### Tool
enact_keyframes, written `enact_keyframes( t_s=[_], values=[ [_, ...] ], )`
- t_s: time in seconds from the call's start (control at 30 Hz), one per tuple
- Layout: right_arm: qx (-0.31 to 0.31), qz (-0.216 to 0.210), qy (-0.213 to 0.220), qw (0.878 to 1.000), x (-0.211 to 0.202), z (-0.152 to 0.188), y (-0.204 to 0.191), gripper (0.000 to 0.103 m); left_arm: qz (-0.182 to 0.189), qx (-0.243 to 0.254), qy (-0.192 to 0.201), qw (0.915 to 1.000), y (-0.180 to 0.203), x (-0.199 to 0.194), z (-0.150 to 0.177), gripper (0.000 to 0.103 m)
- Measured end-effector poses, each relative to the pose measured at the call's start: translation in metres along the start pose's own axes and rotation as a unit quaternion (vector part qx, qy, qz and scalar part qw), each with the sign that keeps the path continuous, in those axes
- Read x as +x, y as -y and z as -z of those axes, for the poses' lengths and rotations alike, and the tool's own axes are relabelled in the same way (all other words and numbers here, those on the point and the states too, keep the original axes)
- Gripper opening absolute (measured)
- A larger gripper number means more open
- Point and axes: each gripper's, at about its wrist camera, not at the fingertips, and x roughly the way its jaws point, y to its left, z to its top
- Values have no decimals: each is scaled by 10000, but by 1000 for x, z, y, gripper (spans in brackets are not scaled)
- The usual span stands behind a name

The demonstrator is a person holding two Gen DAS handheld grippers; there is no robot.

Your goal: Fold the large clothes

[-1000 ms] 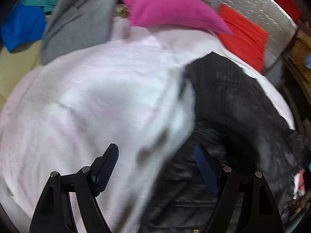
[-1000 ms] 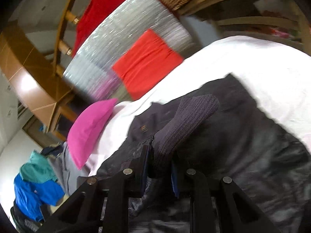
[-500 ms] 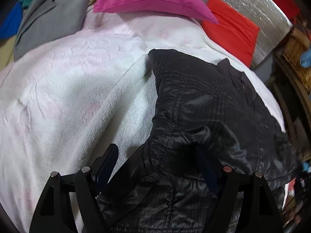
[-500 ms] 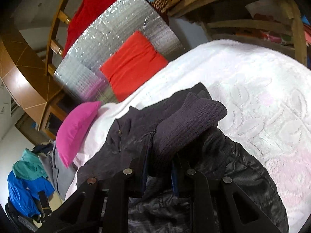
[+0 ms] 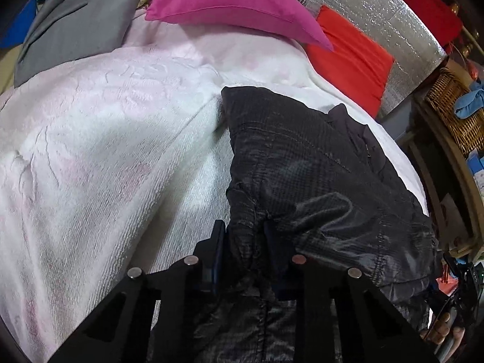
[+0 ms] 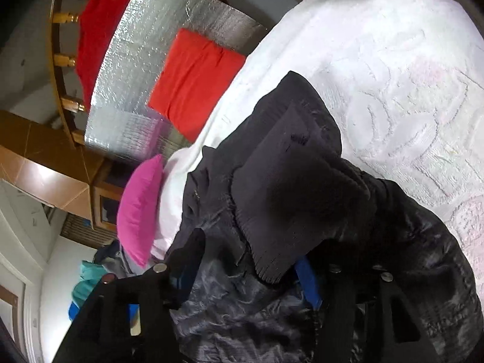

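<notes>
**Pinching one black jacket on a white bedspread**

Lying across the white bedspread (image 5: 99, 157) is one black jacket (image 5: 317, 178), shiny and crumpled, with one ribbed knit cuff (image 6: 296, 199) folded up on top of it in the right wrist view. Two grippers are at work. The left gripper (image 5: 243, 239) has just been closing, and its jaws now pinch a bunched ridge of the jacket's fabric between them. The right gripper (image 6: 242, 269) has just been opening; its jaws stand apart with the cuff lying loose between them, one blue pad (image 6: 308, 284) showing clear of the cloth.

Counted around the bed: one magenta pillow (image 5: 236, 3), one red-orange cushion (image 5: 351, 57) leaning on one silver quilted panel (image 5: 381, 9), one red cloth (image 6: 99, 21) draped over a wooden rail, and one grey garment (image 5: 78, 24) at the bed's far corner.

One wicker basket (image 5: 453, 112) stands to the side, with a light blue cloth (image 5: 470, 99) in it. A person's fingers (image 5: 444, 329) show at the lower edge of the left wrist view.
</notes>
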Motion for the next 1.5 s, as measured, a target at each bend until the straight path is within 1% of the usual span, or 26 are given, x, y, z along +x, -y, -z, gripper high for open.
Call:
enact_keyframes(
  t_s=[0.1,0.13,0.17,0.2,0.23,0.3,0.43,0.47,0.53,0.6,0.7,0.8,0.93,1.0,1.1,1.13,1.17,1.2,1.23,1.27,1.33,1.4,1.47,1.5],
  values=[
    [-71,95,14,9999,3,1,-1,61,4,-22,9,10000,0,-2,1,26],
    [-88,113,16,9999,4,1,-1,55,-18,14,25,10000,1,-3,2,26],
    [-131,148,33,9998,4,1,-2,40,-54,67,60,9999,2,-5,3,26],
    [-213,238,57,9995,4,1,-4,36,-68,93,87,9999,2,-6,4,26],
    [-259,320,74,9991,5,1,-5,35,-59,91,108,9999,2,-8,4,26],
    [-241,315,83,9992,4,1,-4,35,20,-3,120,9999,-1,-8,4,25],
    [-246,299,33,9992,4,2,-4,35,153,-276,-56,9995,-8,-5,4,27],
    [-209,298,-35,9993,7,3,-3,35,193,-371,-99,9991,-9,-7,5,32],
    [-141,312,-141,9993,10,4,0,35,370,-575,-301,9972,-11,-8,9,53],
    [-157,355,-162,9991,12,5,0,35,530,-757,-402,9949,-13,-13,16,61],
    [-168,354,-159,9991,13,5,-1,35,569,-827,-390,9942,-13,-20,23,66],
    [-160,362,-165,9991,15,5,-1,35,610,-919,-401,9931,-13,-25,28,66],
    [-205,393,-178,9989,15,6,-2,35,571,-934,-259,9937,-11,-41,32,66],
    [-210,402,-191,9988,15,7,-1,35,495,-824,-56,9954,-7,-52,32,66],
    [-231,409,-230,9986,18,8,-3,35,344,-365,404,9979,8,-70,31,66],
    [-247,418,-237,9985,19,8,-4,35,360,-245,451,9980,12,-71,30,67],
    [-263,426,-246,9984,21,9,-5,35,417,-184,425,9981,14,-69,31,67],
    [-275,428,-256,9984,22,9,-5,35,542,-180,319,9979,16,-65,32,67],
    [-283,429,-263,9983,23,9,-6,35,711,-254,127,9971,16,-57,33,67],
    [-293,435,-264,9983,23,10,-6,35,889,-412,-154,9951,14,-45,35,67],
    [-294,433,-264,9983,23,10,-5,35,1142,-729,-541,9893,9,-27,37,67],
    [-272,415,-269,9984,23,10,-5,35,1399,-1145,-840,9799,0,-10,39,67],
    [-258,402,-271,9985,23,10,-4,35,1584,-1393,-830,9740,-4,-3,37,67],
    [-253,398,-270,9985,23,10,-4,35,1646,-1458,-784,9724,-5,0,34,67]
  ],
)
